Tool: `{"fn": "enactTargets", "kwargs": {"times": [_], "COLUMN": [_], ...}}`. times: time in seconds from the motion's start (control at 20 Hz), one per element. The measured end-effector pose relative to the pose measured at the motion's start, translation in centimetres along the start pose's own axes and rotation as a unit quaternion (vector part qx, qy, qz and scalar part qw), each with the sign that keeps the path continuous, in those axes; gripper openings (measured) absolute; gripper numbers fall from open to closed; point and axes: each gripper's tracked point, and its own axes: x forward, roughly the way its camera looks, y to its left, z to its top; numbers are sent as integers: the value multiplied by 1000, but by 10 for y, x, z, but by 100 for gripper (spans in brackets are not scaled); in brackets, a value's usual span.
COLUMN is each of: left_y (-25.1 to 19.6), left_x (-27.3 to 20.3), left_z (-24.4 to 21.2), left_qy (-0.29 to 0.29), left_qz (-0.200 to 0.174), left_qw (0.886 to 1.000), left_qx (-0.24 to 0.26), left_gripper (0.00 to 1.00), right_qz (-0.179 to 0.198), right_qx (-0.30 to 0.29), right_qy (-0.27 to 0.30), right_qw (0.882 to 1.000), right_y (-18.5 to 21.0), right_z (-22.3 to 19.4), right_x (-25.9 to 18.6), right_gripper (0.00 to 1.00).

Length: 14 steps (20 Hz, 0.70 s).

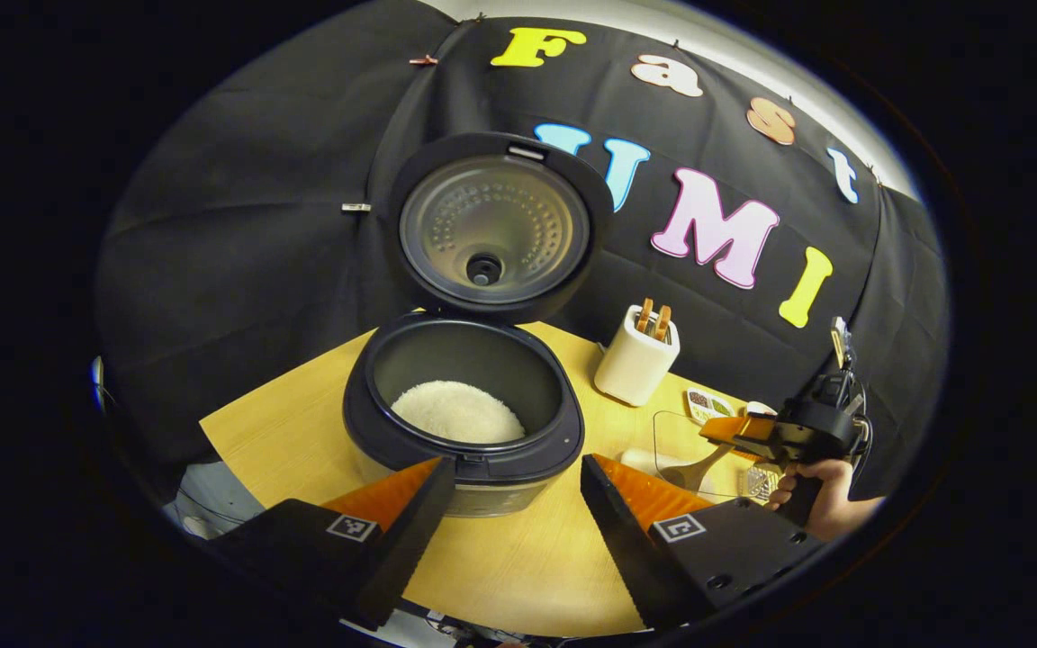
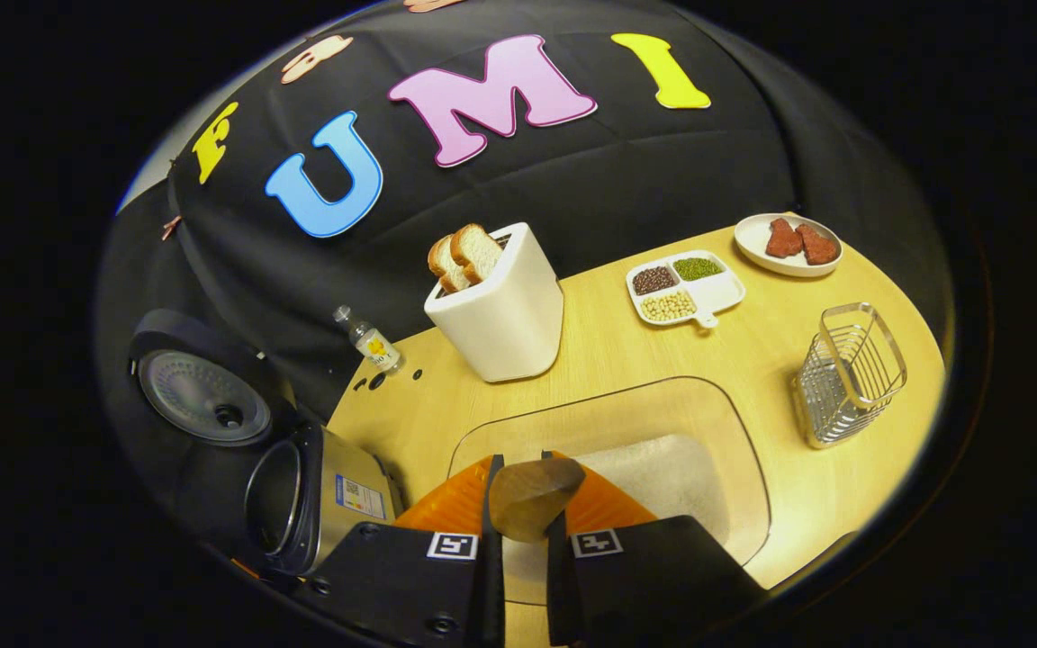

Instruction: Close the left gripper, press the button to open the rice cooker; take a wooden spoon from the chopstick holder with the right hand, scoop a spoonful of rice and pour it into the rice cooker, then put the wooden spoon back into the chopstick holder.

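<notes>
A staged kitchen set inside a recording booth, not a real home.

From my remote seat I see a pale wooden table (image 2: 626,360) backed on all sides by black cloth wall (image 1: 257,207), pinned up with small clips. On it stand kitchen goods: an open rice cooker (image 1: 464,414) near the front edge, a white toaster (image 2: 500,315) with bread slices toward the back edge, a divided dish of beans (image 2: 682,286), a plate of red pieces (image 2: 787,243) at the far corner, a wire basket (image 2: 847,373) by the right edge, a small bottle (image 2: 370,342).
</notes>
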Motion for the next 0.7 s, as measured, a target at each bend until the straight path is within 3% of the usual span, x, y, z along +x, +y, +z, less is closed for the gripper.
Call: {"fn": "enactTargets", "kwargs": {"times": [0.2, 0.25, 0.3, 0.4, 0.7], "left_y": [12, 13, 15, 18, 10], "left_x": [-6, -6, -7, -7, -7], "left_z": [-1, -1, -1, -2, 10], "left_qy": [0, 0, 0, 1, -3], "left_qz": [6, 6, 8, 9, -4], "left_qw": [1000, 1000, 1000, 1000, 1000], "left_qx": [2, 0, -3, -7, 16], "left_gripper": [95, 95, 95, 95, 95], "right_qz": [-8, -7, -3, 10, -1], "right_qx": [62, 80, 97, 128, 197], "right_qy": [11, 15, 21, 30, 20], "right_qw": [998, 997, 995, 991, 980], "right_y": [4, 3, 3, 4, -16], "right_z": [2, 2, 2, 3, 11], "right_x": [10, 11, 13, 14, 1], "right_gripper": [23, 18, 23, 23, 23]}}
